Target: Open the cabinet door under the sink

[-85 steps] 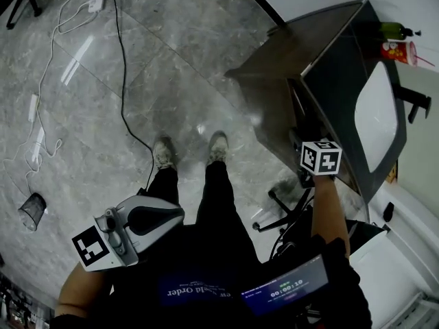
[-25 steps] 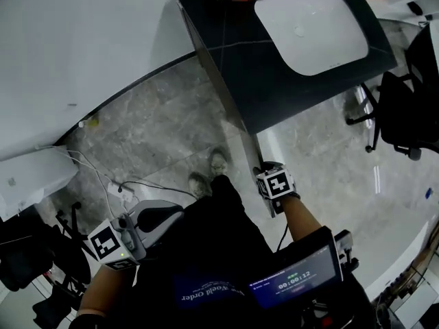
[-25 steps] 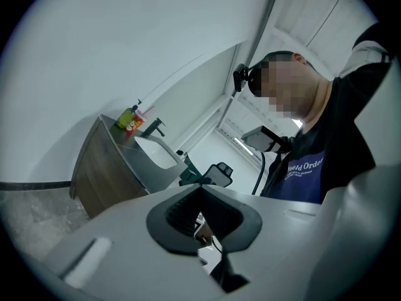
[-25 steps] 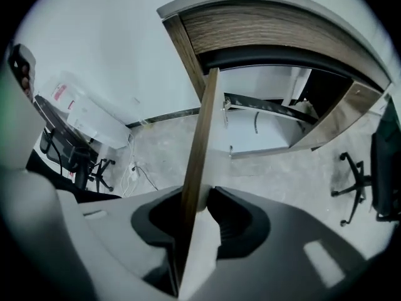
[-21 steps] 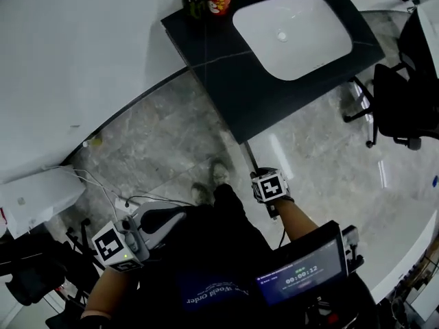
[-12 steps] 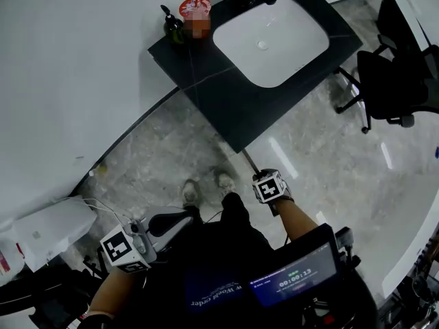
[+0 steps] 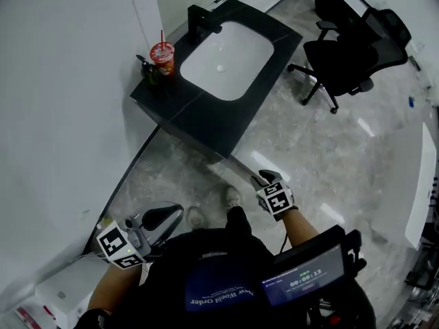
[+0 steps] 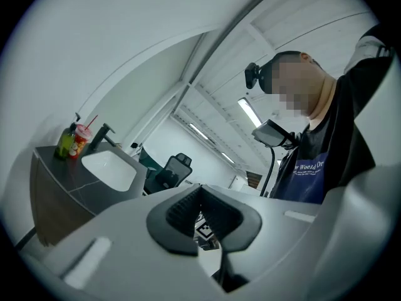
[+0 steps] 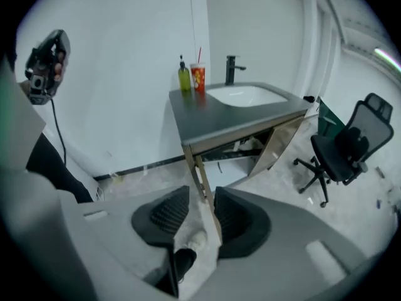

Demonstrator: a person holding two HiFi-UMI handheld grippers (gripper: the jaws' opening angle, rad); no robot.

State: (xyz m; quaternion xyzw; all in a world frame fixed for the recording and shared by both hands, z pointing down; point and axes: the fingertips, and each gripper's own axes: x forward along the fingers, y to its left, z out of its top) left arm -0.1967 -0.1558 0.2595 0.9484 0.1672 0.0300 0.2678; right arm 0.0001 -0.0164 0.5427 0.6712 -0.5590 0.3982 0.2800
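The sink cabinet [image 7: 206, 122] has a dark top and a white basin [image 7: 219, 60]. Its left door [image 7: 241, 166] stands swung out towards me, seen edge-on [image 9: 202, 187]. The right door [image 9: 279, 146] also hangs open. My right gripper [image 7: 259, 179] is held above and in front of the left door. Its jaws [image 9: 200, 193] are a little apart and opening. The door's thin edge shows in the gap, lower down, and the pads do not press on it. My left gripper [image 7: 175, 214] is raised at my left side, shut on nothing [image 8: 200, 193].
A green bottle [image 7: 147, 70], a red cup [image 7: 163, 52] and a black faucet [image 7: 199, 16] stand on the counter. A black office chair [image 7: 350, 53] is right of the sink. A white wall runs along the left. My shoes [image 7: 232, 197] are just before the cabinet.
The right gripper, earlier low at the cabinet door, has risen and come away from it. The left gripper rose too. The sink now sits farther off and higher in the head view.
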